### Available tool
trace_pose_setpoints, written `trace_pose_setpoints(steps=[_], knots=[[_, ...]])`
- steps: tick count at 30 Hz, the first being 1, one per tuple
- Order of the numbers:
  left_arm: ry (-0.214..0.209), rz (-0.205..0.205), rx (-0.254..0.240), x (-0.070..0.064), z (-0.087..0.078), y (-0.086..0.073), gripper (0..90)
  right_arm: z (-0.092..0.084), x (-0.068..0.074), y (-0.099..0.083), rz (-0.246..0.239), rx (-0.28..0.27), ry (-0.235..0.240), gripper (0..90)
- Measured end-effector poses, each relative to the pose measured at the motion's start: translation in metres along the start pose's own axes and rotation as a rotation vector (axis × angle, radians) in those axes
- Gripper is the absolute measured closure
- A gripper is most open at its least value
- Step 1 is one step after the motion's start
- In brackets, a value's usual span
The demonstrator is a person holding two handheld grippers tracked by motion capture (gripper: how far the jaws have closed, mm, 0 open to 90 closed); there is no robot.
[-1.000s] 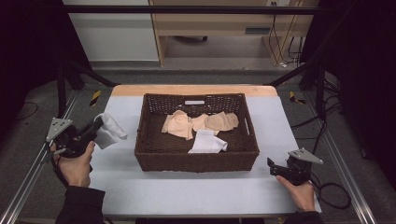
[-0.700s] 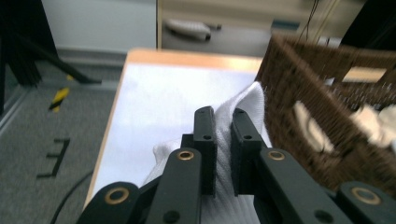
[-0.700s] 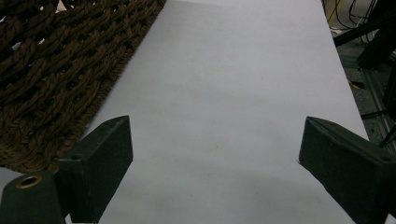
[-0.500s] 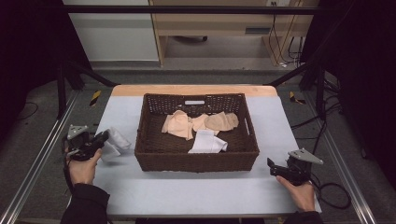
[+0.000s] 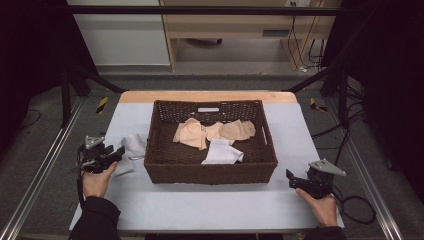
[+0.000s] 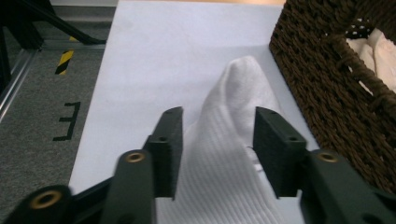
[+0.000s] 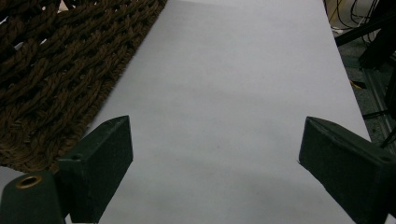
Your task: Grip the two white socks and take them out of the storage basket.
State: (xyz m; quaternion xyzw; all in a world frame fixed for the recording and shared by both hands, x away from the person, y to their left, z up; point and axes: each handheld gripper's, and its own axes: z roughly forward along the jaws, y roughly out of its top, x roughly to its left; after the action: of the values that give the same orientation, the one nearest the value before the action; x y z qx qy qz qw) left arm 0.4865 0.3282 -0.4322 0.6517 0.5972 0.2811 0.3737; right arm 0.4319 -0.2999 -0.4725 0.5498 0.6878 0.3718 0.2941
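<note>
Lying flat on the pale tabletop (image 5: 210, 210) just left of the brown wicker basket (image 5: 165, 172), the white sock (image 6: 233, 140) sits between the jaws of the left gripper (image 6: 217, 140), which have just been opening and now stand apart on either side of it without pressing it. Inside the basket lie a few beige socks (image 5: 192, 134) and another white one (image 5: 221, 151). At the near right corner of the tabletop, the right gripper (image 5: 295, 181) rests with its jaws spread wide over bare surface, holding nothing.
</note>
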Motion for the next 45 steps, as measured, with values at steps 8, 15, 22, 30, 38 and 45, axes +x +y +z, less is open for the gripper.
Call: trace_pose_setpoints(steps=[8,15,22,30,38,45], knots=[[-0.031,-0.038,-0.083,-0.001,-0.018,0.014,39.9,-0.001,0.000,0.000,0.000,-0.003,0.000,10.0],[-0.091,-0.029,-0.156,-0.016,-0.035,0.028,41.0,-0.001,0.000,0.000,-0.001,-0.003,-0.001,10.0],[-0.136,0.038,-0.218,-0.044,-0.049,0.041,41.4,0.000,0.000,0.000,0.002,-0.002,-0.003,10.0],[-0.168,0.088,-0.239,-0.064,-0.053,0.046,42.7,-0.001,0.000,0.000,0.002,-0.003,-0.002,10.0],[-0.235,0.119,-0.266,-0.082,-0.062,0.058,43.0,-0.001,-0.001,0.000,0.003,-0.005,-0.005,10.0],[-0.274,0.153,-0.289,-0.114,-0.059,0.073,41.6,-0.001,0.000,0.000,0.001,-0.001,-0.008,10.0]])
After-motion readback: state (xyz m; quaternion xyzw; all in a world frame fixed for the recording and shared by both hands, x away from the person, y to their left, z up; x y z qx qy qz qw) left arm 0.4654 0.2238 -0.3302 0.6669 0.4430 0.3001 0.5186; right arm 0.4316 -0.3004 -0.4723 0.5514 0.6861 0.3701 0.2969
